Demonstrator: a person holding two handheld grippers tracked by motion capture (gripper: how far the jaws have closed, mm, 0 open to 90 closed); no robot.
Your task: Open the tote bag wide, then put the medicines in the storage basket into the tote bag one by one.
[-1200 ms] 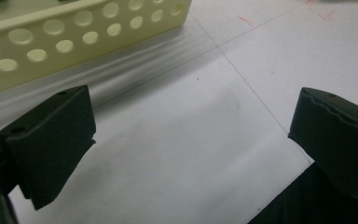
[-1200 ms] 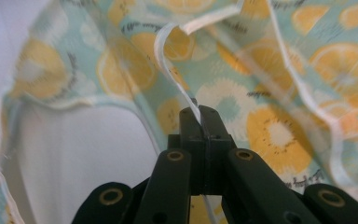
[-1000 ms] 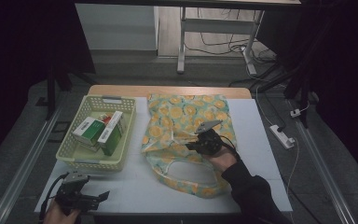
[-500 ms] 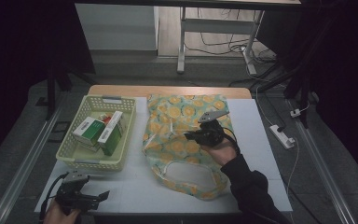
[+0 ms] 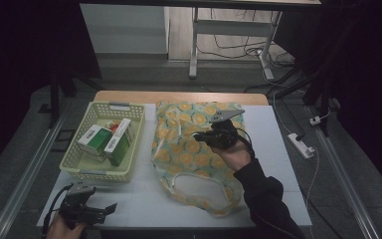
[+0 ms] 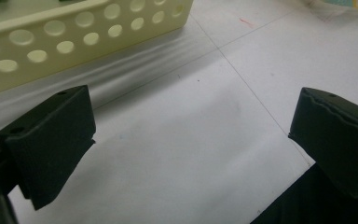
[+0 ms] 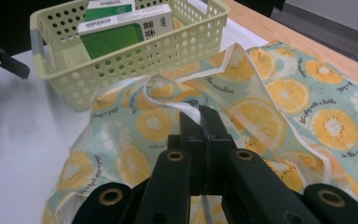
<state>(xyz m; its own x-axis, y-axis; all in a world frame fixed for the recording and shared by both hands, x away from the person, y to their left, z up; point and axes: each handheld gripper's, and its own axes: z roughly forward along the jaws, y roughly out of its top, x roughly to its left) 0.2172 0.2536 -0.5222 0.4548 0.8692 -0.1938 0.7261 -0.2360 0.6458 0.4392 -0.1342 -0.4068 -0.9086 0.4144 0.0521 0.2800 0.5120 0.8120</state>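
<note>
R gripper is clamping tight on the white handle strap of the orange-print tote bag – high view: it's sitting over the upper middle of the bag, jaws pointing left toward the basket, w/ the person's right hand and dark sleeve coming in from bottom right. Bag is lying flat on the white table, just beside the pale yellow perforated basket, which is holding green-and-white boxes. L gripper is resting at the table's near left corner, below the basket, jaws spread wide w/ nothing in them; left hand is showing at the bottom edge.

L gripper view: the two black pads are standing far apart over bare white tabletop; basket wall is running across the top left, and a bit of the bag is peeking in at the top right corner.

R gripper view: jaws are pressing together on the translucent white strap – the strap is looping up from the bag's mouth, and fabric around it is tenting up off the table. Basket is sitting just behind the bag w/ the green boxes standing inside. The other gripper's jaw tip is showing at the far left edge.
</note>
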